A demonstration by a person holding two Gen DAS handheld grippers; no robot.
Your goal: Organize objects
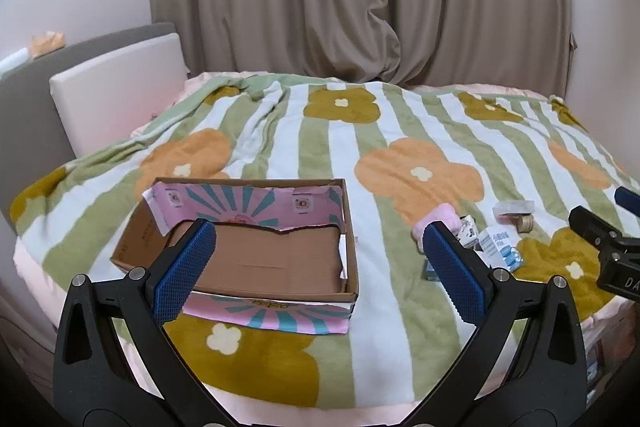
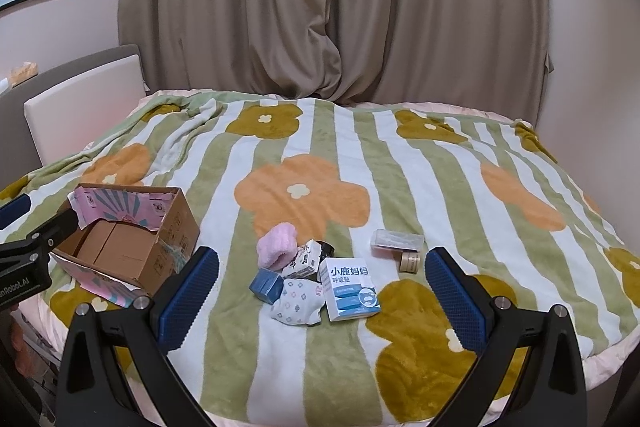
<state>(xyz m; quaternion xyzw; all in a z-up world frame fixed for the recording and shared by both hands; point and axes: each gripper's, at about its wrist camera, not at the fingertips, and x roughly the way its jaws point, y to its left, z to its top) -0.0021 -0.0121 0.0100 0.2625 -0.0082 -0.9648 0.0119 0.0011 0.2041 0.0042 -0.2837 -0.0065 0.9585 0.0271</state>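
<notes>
Clutter on the bed [image 2: 400, 155] — white box [image 2: 352, 289], blue box [image 2: 266, 285], socks [image 2: 298, 301], pink cloth [image 2: 278, 249], case [image 2: 396, 239] — just right of the empty carton [image 1: 276, 259]. Right tool [image 2: 320, 285] and left tool [image 1: 318, 259] both gape wide, holding nothing. Take the white box squarely (it lies clear at the edge). Dark item behind the pile: unreadable.

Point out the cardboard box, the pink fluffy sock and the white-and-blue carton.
cardboard box [image 1: 276, 261]: left wrist view, bare brown floor inside.
pink fluffy sock [image 2: 277, 245]: right wrist view, middle of the roll.
white-and-blue carton [image 2: 351, 289]: right wrist view, printed front face.
</notes>
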